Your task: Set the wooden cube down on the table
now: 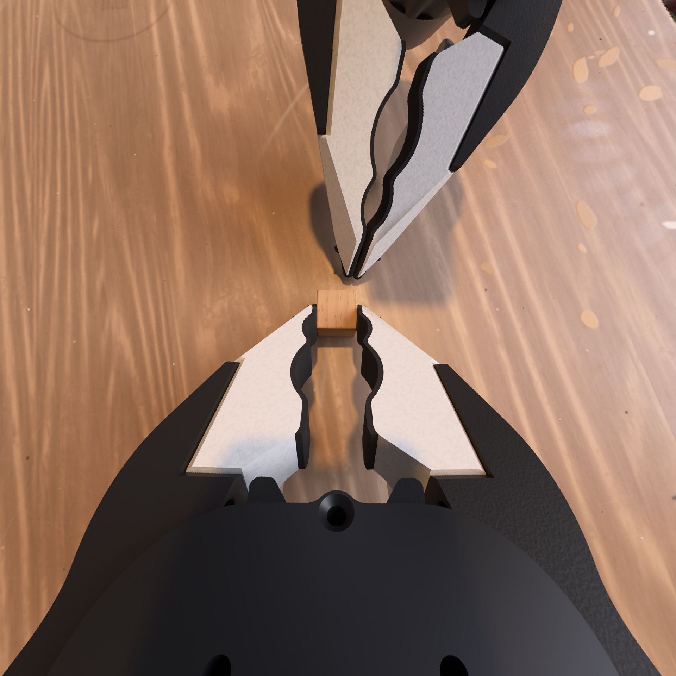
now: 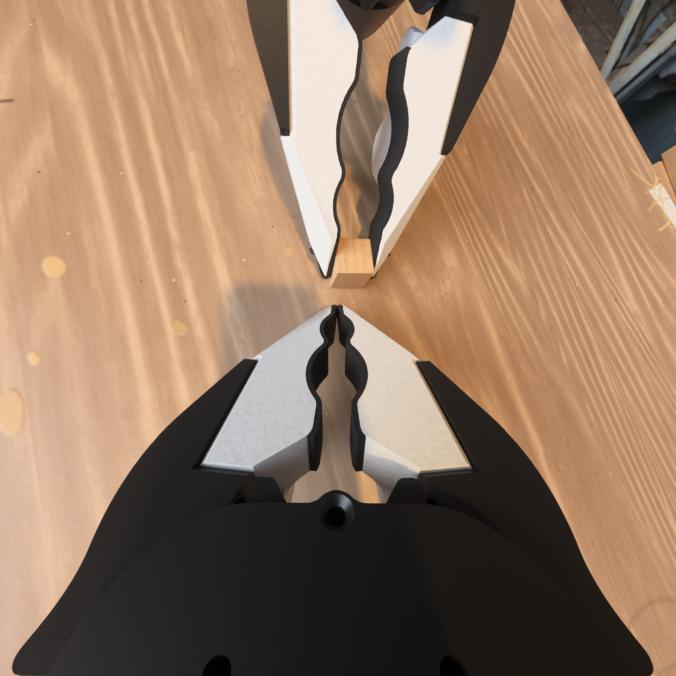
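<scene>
A small light wooden cube (image 1: 336, 311) sits between the tips of my left gripper (image 1: 336, 314), which is shut on it just above or on the wooden table (image 1: 146, 219). My right gripper (image 1: 352, 274) faces it from the far side, shut and empty, its tips a short way from the cube. In the right wrist view my right gripper (image 2: 335, 309) is shut in the foreground. Beyond it the left gripper (image 2: 352, 272) holds the cube (image 2: 352, 261). I cannot tell whether the cube's underside touches the table.
The table top has pale paint spots at the right (image 1: 585, 216) in the left wrist view and at the left (image 2: 53, 266) in the right wrist view. The table's edge (image 2: 622, 120) runs along the right, with clutter (image 2: 643, 55) beyond it.
</scene>
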Action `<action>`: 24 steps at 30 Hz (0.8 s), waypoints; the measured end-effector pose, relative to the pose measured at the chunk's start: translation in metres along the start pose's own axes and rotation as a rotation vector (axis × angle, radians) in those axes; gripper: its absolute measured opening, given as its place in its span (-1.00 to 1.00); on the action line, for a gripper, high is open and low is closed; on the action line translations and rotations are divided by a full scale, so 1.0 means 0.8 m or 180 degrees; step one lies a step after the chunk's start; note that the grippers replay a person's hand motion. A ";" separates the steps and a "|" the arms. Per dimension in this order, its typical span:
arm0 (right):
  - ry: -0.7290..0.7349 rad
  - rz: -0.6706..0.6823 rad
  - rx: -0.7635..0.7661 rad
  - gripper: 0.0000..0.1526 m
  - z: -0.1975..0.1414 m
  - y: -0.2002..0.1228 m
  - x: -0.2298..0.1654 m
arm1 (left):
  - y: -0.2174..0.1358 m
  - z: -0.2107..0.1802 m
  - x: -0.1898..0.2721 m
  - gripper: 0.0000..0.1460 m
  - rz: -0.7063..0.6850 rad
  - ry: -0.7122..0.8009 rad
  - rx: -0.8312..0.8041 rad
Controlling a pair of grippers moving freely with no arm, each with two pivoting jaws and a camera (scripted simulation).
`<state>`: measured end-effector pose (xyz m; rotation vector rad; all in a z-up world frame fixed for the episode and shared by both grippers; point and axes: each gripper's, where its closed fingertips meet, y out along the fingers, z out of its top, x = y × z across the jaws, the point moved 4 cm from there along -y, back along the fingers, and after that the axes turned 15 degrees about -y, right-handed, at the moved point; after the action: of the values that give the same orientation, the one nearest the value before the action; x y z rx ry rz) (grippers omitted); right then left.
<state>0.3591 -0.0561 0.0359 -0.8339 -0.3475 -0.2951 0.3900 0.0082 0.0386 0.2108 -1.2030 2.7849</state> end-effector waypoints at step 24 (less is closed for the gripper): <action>0.0012 -0.0387 0.0247 -1.00 0.002 -0.020 0.011 | 0.004 0.003 -0.002 -0.56 -0.0058 -0.0101 0.0059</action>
<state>0.3607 -0.0662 0.0510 -0.7373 -0.4045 -0.3941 0.3911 0.0041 0.0378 0.2672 -1.1765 2.7884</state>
